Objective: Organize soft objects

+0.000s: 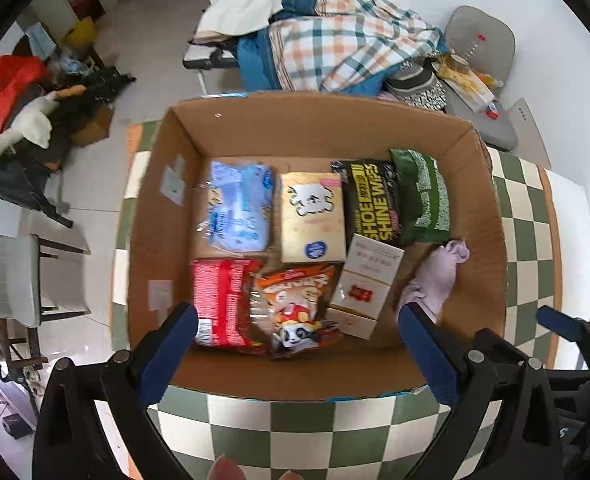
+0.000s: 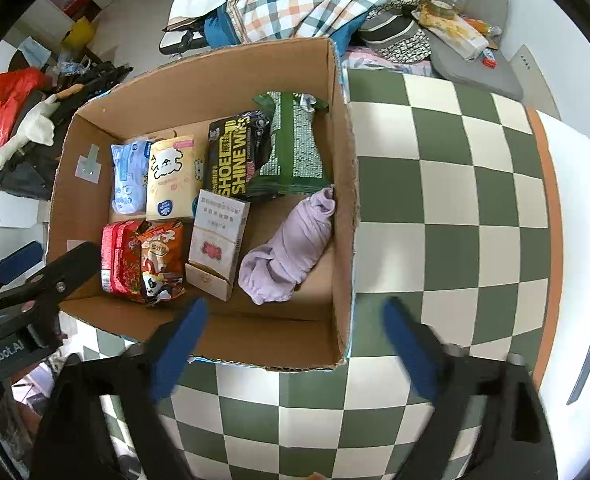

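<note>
Both claws (image 1: 297, 354) (image 2: 295, 344) gape above cardboard box (image 1: 315, 120) holding 7 packs, lilac cloth (image 2: 287, 252).

Packets (image 1: 313, 216) fill the box (image 1: 167, 240), cloth (image 1: 435, 280) at right.

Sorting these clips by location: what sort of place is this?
Probably a lived-in home room: a checkered tablecloth under the cardboard box, plaid bedding heaped behind, and a plush goose amid floor clutter.

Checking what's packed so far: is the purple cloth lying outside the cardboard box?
No, the purple cloth lies inside the cardboard box, against its right wall beside the white carton.
</note>
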